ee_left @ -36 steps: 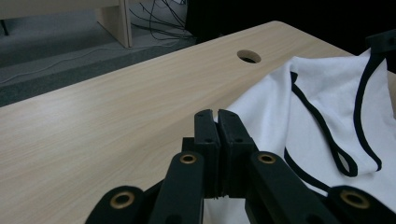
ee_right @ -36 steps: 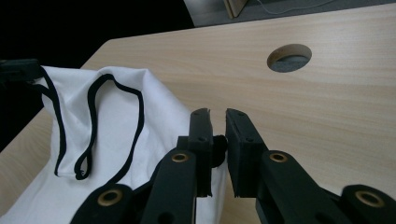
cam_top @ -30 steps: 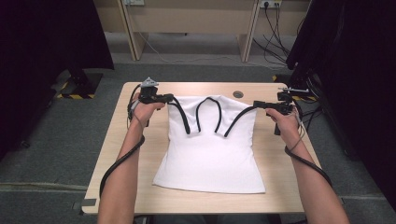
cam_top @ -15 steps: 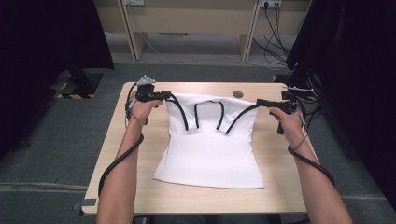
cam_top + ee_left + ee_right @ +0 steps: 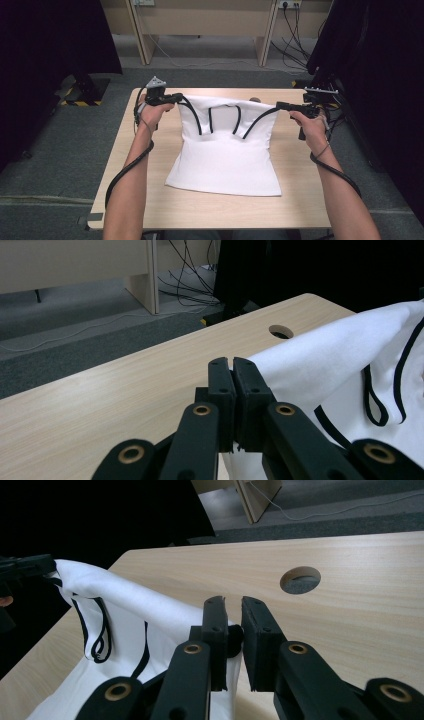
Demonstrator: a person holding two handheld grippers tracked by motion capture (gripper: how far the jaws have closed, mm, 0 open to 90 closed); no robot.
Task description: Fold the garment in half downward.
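The step in hand looks like a spread-and-lift: a white tank top [image 5: 225,157] with black trim is held up by its two top corners, its hem still resting on the wooden table [image 5: 150,200], presumably to be straightened or folded. The left gripper [image 5: 172,98] pinches the garment's top corner on its own side — in the left gripper view its jaws stand pressed together with white cloth [image 5: 320,365] coming out from between them. The right gripper [image 5: 281,105] grips the opposite corner; in the right gripper view its jaws stand narrow, a slim gap at the tips, with the cloth [image 5: 150,605] caught lower down between them.

The top edge is stretched between the two grippers, raised off the table, while the lower half lies flat and roughly centred on it. The next move, I judge, calls for both hands to travel together and keep the edge taut — uneven pull would skew the cloth or slip a corner free.

The tank top is plain white, with black binding tracing the neckline and armholes in hanging loops [image 5: 222,120]. The fabric looks thin and soft, a little creased near the hem.
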